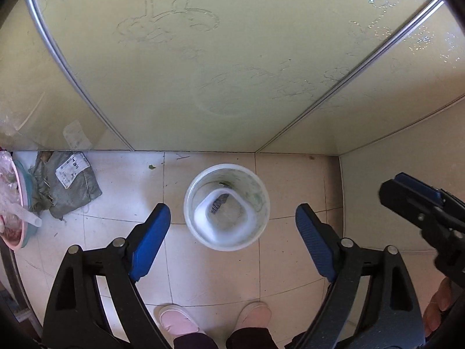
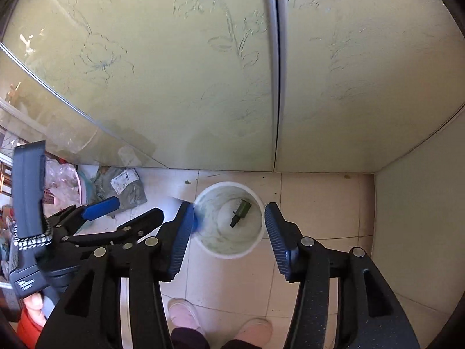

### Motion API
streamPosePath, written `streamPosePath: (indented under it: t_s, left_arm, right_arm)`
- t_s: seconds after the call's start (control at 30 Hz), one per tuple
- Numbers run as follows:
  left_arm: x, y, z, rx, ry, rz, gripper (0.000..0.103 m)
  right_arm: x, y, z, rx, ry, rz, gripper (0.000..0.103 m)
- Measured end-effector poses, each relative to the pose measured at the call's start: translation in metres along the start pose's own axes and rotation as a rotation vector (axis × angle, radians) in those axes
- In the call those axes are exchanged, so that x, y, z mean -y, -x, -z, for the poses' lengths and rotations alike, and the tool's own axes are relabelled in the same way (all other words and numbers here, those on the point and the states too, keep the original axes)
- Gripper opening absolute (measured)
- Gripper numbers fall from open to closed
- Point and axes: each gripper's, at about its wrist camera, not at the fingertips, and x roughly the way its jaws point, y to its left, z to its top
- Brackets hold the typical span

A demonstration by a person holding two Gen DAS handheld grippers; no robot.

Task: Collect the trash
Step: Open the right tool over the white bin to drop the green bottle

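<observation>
Pale floor tiles [image 1: 209,273] meet etched glass doors [image 1: 180,67], with a white bin [image 1: 226,207] at frame centre holding a small dark object [image 2: 240,212]. Both the left gripper [image 1: 232,224] and right gripper [image 2: 229,228] stand open above it, gripping nothing; a grey parcel bag [image 1: 68,184] lies at left.

Ahead of my fingers the bin [image 1: 226,206] stands open-mouthed on the floor [image 1: 209,267], bare tiles on every side of it. Beyond it glass doors [image 1: 186,81] block the way. Off to my left lie a grey bag [image 1: 66,183] and a basin [image 1: 17,209]; a wall [image 2: 421,203] closes my right.
</observation>
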Motion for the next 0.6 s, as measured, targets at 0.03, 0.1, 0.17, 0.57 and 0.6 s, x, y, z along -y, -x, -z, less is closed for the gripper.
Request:
streamPosePath:
  t_s: [0.03,0.1,0.17,0.57,0.6]
  left_arm:
    - [0.001,0.001,-0.001,0.001,-0.001,-0.005,0.088]
    - [0.004,0.008,-0.002,0.003,0.0,-0.009,0.088]
    - [0.003,0.019,-0.004,0.012,-0.003,-0.012,0.088]
    - [0.022,0.166,-0.025,0.131,-0.05,-0.042,0.088]
    - [0.024,0.183,-0.027,0.145,-0.054,-0.04,0.088]
  right_arm:
    - [0.0,0.003,-0.001,0.006,-0.001,0.003,0.049]
    - [-0.002,0.01,-0.002,0.016,-0.002,0.004,0.049]
    - [-0.003,0.018,-0.004,0.024,-0.003,0.002,0.049]
    - [-0.034,0.12,-0.024,0.085,0.0,0.016,0.049]
    - [-0.038,0.134,-0.026,0.096,-0.002,0.016,0.049]
